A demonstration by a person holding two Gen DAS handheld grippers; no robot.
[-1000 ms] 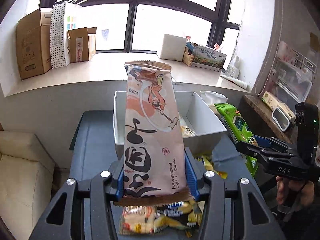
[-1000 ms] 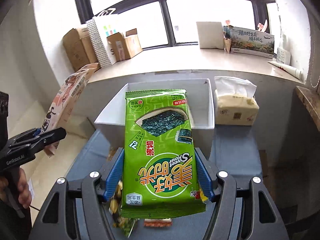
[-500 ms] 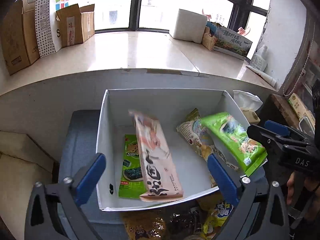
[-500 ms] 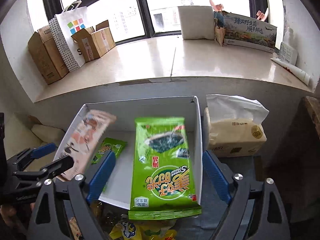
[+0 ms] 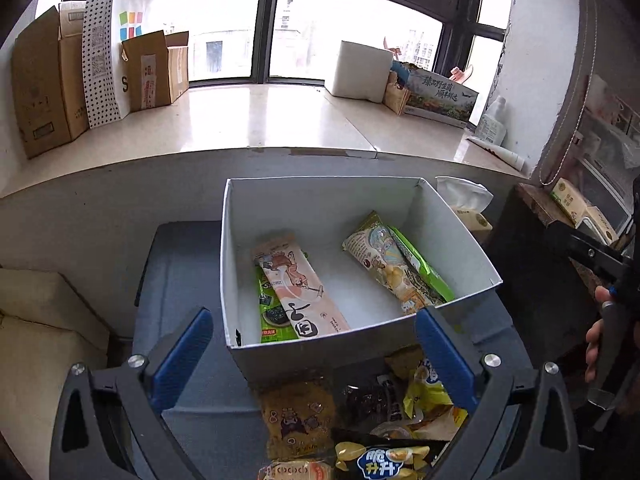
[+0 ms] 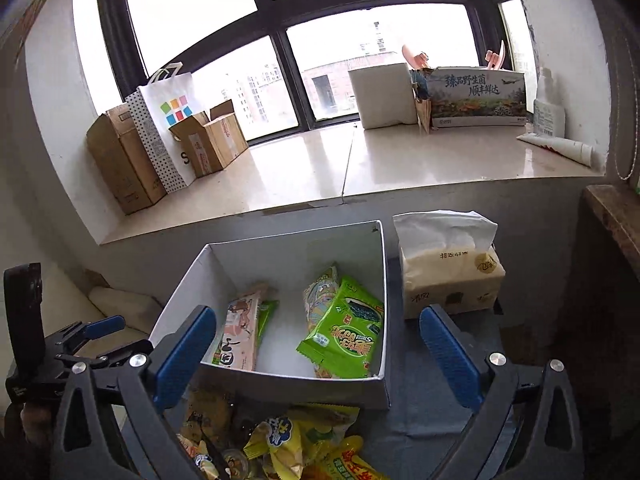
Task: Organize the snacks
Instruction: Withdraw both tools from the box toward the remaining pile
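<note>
Both packets have left the jaws since a second ago: the pink packet that stood clamped in the left gripper now lies in the white box ahead of the jaws, on top of a small green seaweed packet, and the big green seaweed packet that the right gripper carried now lies in the same box, on a pale cartoon packet against the wall on the right jaw's side. The left jaws are spread wide with nothing between them; the right jaws are opening, also with nothing between them (the pads are well apart from any packet). The bottom of the box is bare between the two pairs of packets, so there is free room in the middle. The near rim of the box stands just ahead of both pairs of pads. Below the jaws, in front of this rim, a loose pile of snacks lies on the dark blue table. Beyond the right jaw of the right gripper, a tissue pack stands just beside the box.
</note>
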